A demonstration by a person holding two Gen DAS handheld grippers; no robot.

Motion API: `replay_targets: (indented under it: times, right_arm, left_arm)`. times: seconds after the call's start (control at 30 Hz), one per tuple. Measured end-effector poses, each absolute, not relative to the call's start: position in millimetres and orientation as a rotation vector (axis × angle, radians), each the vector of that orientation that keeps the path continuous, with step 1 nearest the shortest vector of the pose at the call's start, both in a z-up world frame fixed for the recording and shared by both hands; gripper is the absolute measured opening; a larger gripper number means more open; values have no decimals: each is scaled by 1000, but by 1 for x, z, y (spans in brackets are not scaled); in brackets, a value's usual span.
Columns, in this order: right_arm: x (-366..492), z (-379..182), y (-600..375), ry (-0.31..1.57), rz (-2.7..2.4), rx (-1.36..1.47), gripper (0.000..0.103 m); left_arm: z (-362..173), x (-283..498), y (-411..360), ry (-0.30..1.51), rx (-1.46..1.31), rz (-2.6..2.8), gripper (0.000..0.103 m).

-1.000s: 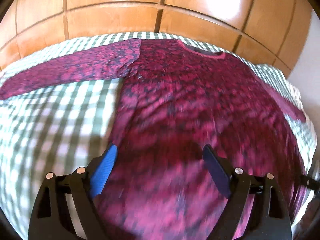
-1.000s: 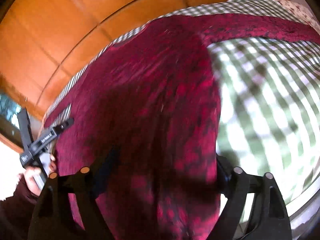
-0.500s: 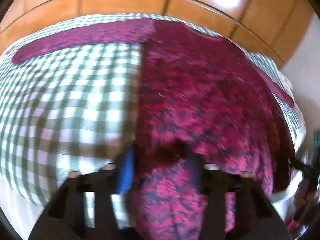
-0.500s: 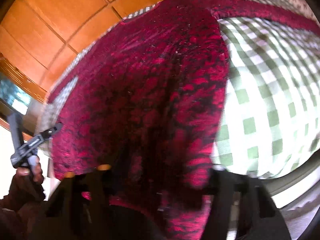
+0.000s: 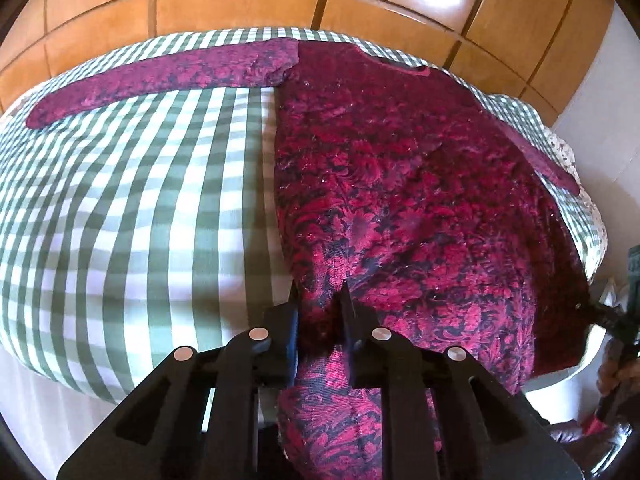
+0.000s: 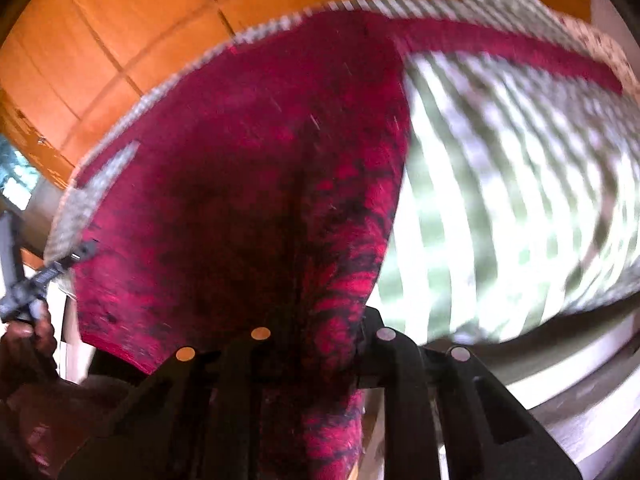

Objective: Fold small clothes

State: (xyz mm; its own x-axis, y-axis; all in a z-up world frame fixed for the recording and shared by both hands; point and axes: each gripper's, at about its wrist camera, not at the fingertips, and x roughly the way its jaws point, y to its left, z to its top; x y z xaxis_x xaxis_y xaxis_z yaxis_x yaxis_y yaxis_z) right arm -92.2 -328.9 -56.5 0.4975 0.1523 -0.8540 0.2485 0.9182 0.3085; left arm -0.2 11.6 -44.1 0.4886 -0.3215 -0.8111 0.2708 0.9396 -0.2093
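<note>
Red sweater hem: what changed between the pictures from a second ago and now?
Both grippers' jaws have just been closing: the left gripper and the right gripper went from open over the red sweater to pinching bunched hem fabric. The sleeves stay spread on the checked cloth.

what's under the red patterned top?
The red patterned top lies on a green-and-white checked cloth that shows around it. Both grippers, left gripper and right gripper, pinch its near hem. Whatever lies beneath the cloth is covered.

Garment (image 5: 400, 184) flat on checked cloth (image 5: 140, 208), one sleeve (image 5: 160, 76) outstretched left, wooden panelling (image 5: 240, 4) behind.
</note>
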Motion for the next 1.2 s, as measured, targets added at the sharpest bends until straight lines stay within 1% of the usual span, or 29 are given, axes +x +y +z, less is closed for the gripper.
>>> replay_targets:
  times: [0.07, 0.1, 0.17, 0.2, 0.23, 0.37, 0.4, 0.43, 0.47, 0.5, 0.53, 0.57, 0.7, 0.87, 0.9, 1.2]
  right_arm:
    - [-95, -62, -333, 1046, -61, 471, 17]
    - [-94, -62, -334, 1046, -57, 477, 18]
    - [-96, -59, -337, 1049, -51, 471, 26]
    - [-97, -58, -339, 1053, -49, 474, 37]
    - [-98, -56, -343, 1049, -51, 482, 42]
    - [-106, -37, -364, 967, -68, 567, 45]
    - [-107, -33, -372, 939, -79, 589, 54]
    - [-102, -27, -384, 901, -103, 622, 61]
    - [-100, -23, -395, 872, -125, 649, 62]
    - [-98, -21, -404, 851, -145, 671, 63]
    - [-94, -19, -417, 823, -178, 705, 64]
    - [-91, -19, -427, 805, -202, 730, 64]
    - [-68, -25, -485, 723, -340, 856, 65]
    - [-41, -37, -558, 665, -466, 975, 65]
    - [-33, -40, -571, 653, -486, 993, 64]
    - [22, -44, -660, 611, -623, 1006, 63]
  left_arm:
    - [-43, -1, 11, 1000, -46, -363, 16]
    - [-42, -1, 10, 999, -33, -363, 19]
    - [-36, -3, 8, 986, -5, -356, 23]
    - [-32, -4, 9, 972, -6, -357, 23]
    - [-26, -5, 11, 957, -10, -356, 23]
    - [-7, -5, 14, 895, -6, -353, 23]
    - [-3, -4, 12, 880, -2, -358, 23]
    - [2, -2, 8, 864, 2, -371, 26]
    - [6, 0, 3, 852, 1, -388, 44]
    - [9, 2, -2, 837, -4, -401, 62]
    - [12, 5, -8, 807, -12, -412, 67]
    - [13, 8, -12, 802, -12, -418, 69]
    - [2, 23, -38, 839, 20, -445, 69]
    - [-30, 30, -52, 957, 68, -432, 69]
    - [-35, 30, -52, 969, 69, -427, 69]
    - [-41, 39, -61, 1027, 101, -394, 69]
